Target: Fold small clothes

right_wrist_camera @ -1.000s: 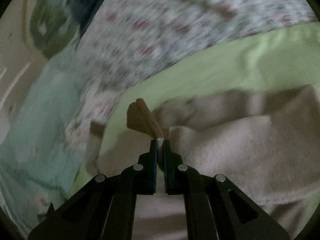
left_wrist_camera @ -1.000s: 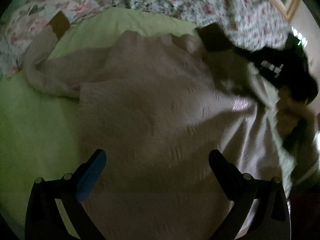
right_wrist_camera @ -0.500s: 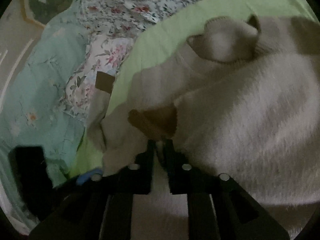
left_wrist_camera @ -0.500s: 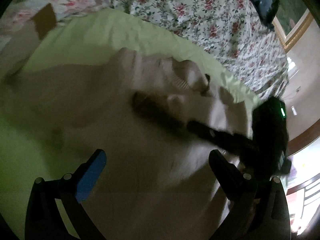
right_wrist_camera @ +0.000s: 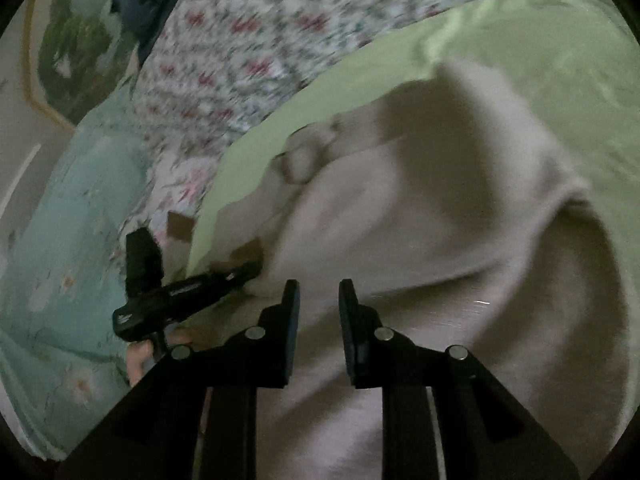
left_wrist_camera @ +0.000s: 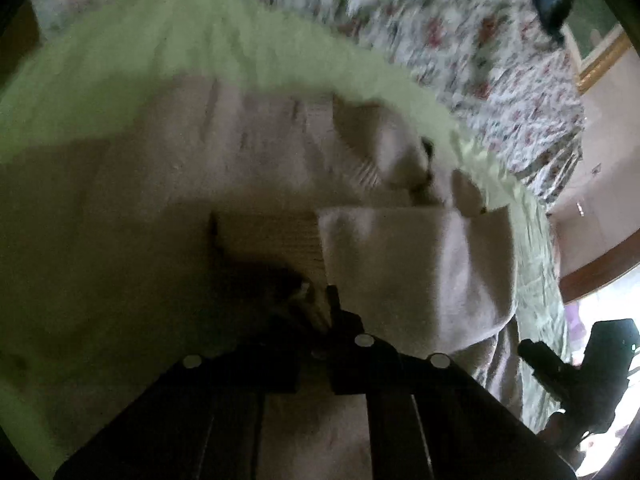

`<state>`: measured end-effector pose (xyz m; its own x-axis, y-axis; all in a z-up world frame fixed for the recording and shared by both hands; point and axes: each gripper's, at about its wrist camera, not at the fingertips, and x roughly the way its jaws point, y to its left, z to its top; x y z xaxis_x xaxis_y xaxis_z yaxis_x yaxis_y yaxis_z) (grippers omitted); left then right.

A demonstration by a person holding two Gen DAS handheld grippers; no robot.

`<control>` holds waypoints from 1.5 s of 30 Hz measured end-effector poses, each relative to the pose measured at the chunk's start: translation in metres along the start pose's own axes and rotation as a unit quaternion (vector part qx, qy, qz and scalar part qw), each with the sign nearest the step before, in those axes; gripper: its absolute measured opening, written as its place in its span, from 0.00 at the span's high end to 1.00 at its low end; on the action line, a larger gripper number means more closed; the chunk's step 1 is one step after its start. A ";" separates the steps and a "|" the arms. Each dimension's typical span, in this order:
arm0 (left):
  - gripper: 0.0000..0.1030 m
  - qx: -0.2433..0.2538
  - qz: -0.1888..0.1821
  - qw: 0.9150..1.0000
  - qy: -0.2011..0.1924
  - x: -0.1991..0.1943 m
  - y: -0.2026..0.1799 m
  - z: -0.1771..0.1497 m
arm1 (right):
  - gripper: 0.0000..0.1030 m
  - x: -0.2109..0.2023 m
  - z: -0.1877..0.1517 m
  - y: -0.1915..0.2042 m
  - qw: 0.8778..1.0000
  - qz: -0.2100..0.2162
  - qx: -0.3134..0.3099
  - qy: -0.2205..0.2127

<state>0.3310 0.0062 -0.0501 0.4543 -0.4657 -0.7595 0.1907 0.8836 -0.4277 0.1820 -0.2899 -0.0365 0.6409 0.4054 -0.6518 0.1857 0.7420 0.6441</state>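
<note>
A beige knit sweater (left_wrist_camera: 140,220) lies on a light green sheet (left_wrist_camera: 160,48). One sleeve (left_wrist_camera: 416,264) is folded across the body, its brown cuff (left_wrist_camera: 268,240) pointing left. My left gripper (left_wrist_camera: 318,300) is shut on that cuff. In the right wrist view the sweater (right_wrist_camera: 440,240) fills the middle, collar (right_wrist_camera: 304,156) at upper left. My right gripper (right_wrist_camera: 319,300) is open with a small gap and empty, just above the fabric. The left gripper also shows in that view (right_wrist_camera: 248,270), its tips at the brown cuff (right_wrist_camera: 248,250).
A floral quilt (left_wrist_camera: 460,28) lies beyond the sheet. A pale teal cover (right_wrist_camera: 52,260) is at the left. The other sleeve's brown cuff (right_wrist_camera: 178,226) lies by the sheet's edge. A framed picture (right_wrist_camera: 68,60) and a dark pillow (right_wrist_camera: 144,4) are at the far side.
My right gripper has let go of the brown cuff and opened slightly. My left gripper, wide open before, has shut on that cuff. The sleeve now lies across the sweater's body.
</note>
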 end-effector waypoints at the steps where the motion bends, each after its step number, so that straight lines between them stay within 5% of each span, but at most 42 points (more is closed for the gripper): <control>1: 0.94 0.009 0.004 1.000 -0.022 -0.014 -0.001 -0.003 | 0.79 -0.009 0.001 -0.007 1.000 -0.009 0.005 -0.009; 3: 0.94 0.012 0.012 0.998 -0.056 -0.037 0.006 -0.011 | 0.79 -0.029 0.007 -0.022 0.999 -0.041 0.006 -0.028; 10: 0.93 0.016 0.028 0.999 -0.031 -0.026 0.018 -0.032 | 0.53 -0.029 0.057 -0.073 0.990 -0.128 0.028 -0.044; 17: 0.93 0.011 0.032 0.999 -0.033 -0.027 0.025 -0.043 | 0.47 0.027 0.104 -0.109 0.987 -0.161 0.020 0.010; 18: 0.93 0.012 0.034 0.999 -0.034 -0.027 0.025 -0.042 | 0.47 0.034 0.105 -0.112 0.988 -0.151 0.020 0.018; 21: 0.93 0.020 0.040 0.998 -0.040 -0.029 0.020 -0.038 | 0.91 0.043 0.104 -0.106 0.992 -0.121 -0.003 0.038; 26: 0.93 0.038 0.032 0.998 -0.037 -0.016 0.008 -0.034 | 0.92 0.009 0.106 -0.100 0.987 -0.158 -0.027 -0.024; 30: 0.93 0.036 0.041 0.998 -0.022 -0.004 0.011 -0.035 | 0.91 0.023 0.103 -0.106 0.979 -0.204 -0.027 0.001; 33: 0.91 0.040 0.036 0.998 -0.025 -0.006 0.012 -0.035 | 0.84 0.004 0.091 -0.079 0.958 -0.277 -0.052 -0.052; 36: 0.89 0.046 0.042 0.998 -0.020 -0.004 0.011 -0.036 | 0.82 0.000 0.071 -0.043 0.967 -0.225 -0.104 -0.061; 39: 0.84 0.049 0.043 0.998 -0.020 -0.012 0.015 -0.038 | 0.82 0.026 0.050 -0.031 0.975 -0.183 -0.124 0.011; 42: 0.78 0.050 0.054 0.997 -0.027 -0.032 0.025 -0.044 | 0.82 0.037 0.045 -0.056 0.968 -0.228 -0.095 0.040; 45: 0.75 0.048 0.089 0.994 -0.046 -0.062 0.044 -0.045 | 0.82 0.011 0.047 -0.070 0.981 -0.189 -0.027 0.027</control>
<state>0.2719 0.0718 -0.0437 0.5653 -0.2992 -0.7687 0.1797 0.9542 -0.2393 0.2115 -0.3624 -0.0700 0.4927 0.1228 -0.8615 0.3612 0.8718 0.3309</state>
